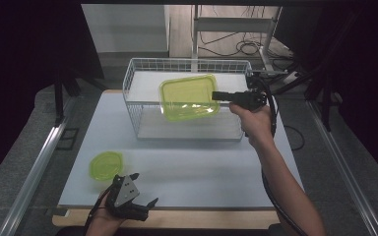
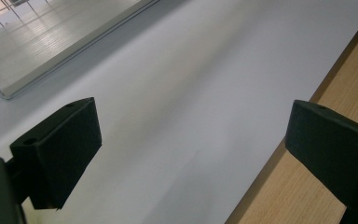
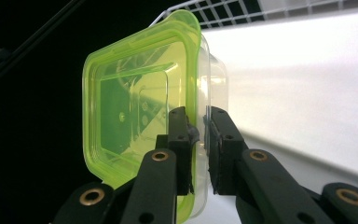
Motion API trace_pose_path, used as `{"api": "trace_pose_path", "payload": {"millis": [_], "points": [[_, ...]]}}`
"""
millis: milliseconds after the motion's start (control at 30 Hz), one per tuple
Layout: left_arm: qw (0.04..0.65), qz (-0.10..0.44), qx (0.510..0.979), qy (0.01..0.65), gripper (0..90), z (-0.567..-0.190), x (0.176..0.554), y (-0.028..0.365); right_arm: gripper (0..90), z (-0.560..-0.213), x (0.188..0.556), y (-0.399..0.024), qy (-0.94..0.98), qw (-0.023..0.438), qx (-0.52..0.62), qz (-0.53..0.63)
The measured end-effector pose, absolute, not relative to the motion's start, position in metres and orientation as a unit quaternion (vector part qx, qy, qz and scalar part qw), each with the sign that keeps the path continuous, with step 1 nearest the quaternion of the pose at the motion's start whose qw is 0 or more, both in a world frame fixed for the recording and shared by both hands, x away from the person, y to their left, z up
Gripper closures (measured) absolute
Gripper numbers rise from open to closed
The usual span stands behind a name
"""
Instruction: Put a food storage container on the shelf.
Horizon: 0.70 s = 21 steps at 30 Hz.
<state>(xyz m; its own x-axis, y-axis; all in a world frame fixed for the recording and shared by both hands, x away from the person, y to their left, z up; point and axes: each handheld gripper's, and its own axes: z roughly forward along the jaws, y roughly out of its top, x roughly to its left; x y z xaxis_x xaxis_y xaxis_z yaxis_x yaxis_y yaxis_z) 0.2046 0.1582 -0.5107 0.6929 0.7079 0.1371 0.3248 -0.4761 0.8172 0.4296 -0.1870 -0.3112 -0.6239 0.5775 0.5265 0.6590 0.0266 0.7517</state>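
Observation:
My right gripper is shut on the rim of a clear rectangular food container with a yellow-green lid, held in the air at the front of a white wire basket. In the right gripper view the container stands on edge, its rim pinched between the jaws of that gripper. A small round yellow-green lid lies on the white table mat at the front left. My left gripper rests low near the table's front edge, open and holding nothing; its jaws stand wide apart in the left gripper view.
The wire basket has two white shelves, and its corner shows in the left gripper view. A white mat covers the wooden table. Metal rails run along both sides, with cables and a stand behind.

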Motion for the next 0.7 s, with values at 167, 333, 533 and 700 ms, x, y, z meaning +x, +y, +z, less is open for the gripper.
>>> {"api": "trace_pose_path", "payload": {"millis": [167, 333, 533, 700], "points": [[0.404, 0.236, 0.827, 0.310, 3.6, -0.511, 0.205, 0.157, 80.5, -0.308, 0.443, -0.184, -0.707, 0.021, -0.447, -0.547], [0.401, 0.236, 0.831, 0.307, 3.6, -0.511, 0.205, 0.157, 80.5, -0.307, 0.454, -0.181, -0.700, 0.007, -0.466, -0.541], [0.400, 0.234, 0.832, 0.305, 3.6, -0.512, 0.205, 0.156, 80.4, -0.308, 0.465, -0.180, -0.692, -0.004, -0.480, -0.539], [0.400, 0.232, 0.833, 0.304, 3.6, -0.512, 0.204, 0.155, 80.2, -0.312, 0.471, -0.178, -0.689, -0.012, -0.491, -0.533]]}}
